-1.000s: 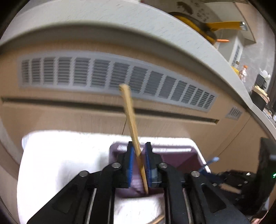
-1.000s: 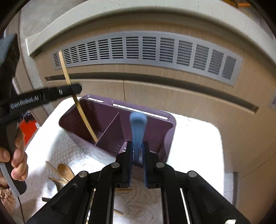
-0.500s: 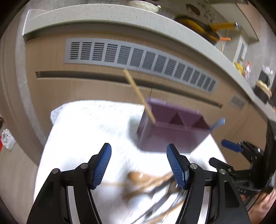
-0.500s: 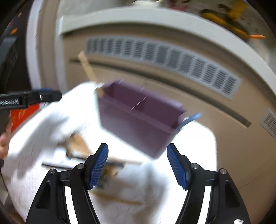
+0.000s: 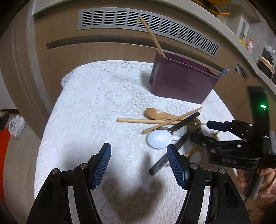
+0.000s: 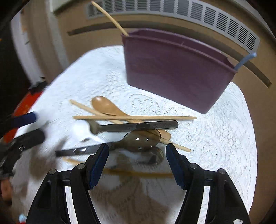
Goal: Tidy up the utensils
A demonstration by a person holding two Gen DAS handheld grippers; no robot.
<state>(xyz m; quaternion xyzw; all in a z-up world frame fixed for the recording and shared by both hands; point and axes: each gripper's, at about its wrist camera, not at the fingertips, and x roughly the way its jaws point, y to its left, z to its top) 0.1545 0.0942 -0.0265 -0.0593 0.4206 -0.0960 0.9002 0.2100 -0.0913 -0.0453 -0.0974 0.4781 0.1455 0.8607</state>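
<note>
A purple utensil holder point(image 5: 182, 81) point(image 6: 174, 69) stands on the white lace cloth point(image 5: 96, 106). A wooden chopstick point(image 5: 151, 37) point(image 6: 110, 18) leans out of its left end, and a blue handle point(image 5: 223, 72) point(image 6: 245, 60) out of its right end. A pile of utensils lies in front: a wooden spoon point(image 5: 155, 113) point(image 6: 107, 106), chopsticks point(image 5: 138, 120) point(image 6: 134, 117), a white spoon point(image 5: 159, 138), dark spoons point(image 6: 139, 138). My left gripper point(image 5: 138, 165) is open and empty, left of the pile. My right gripper point(image 6: 137, 165) is open and empty, just above the pile.
A wooden cabinet front with a grey vent grille point(image 5: 146, 22) point(image 6: 198, 15) rises behind the cloth. The right gripper body point(image 5: 238, 143) shows at the left view's right. The cloth's edges point(image 5: 50, 120) drop to the floor on the left.
Both grippers let go of the chopstick and the blue utensil into the holder, opened, and pulled back and down toward the pile on the cloth.
</note>
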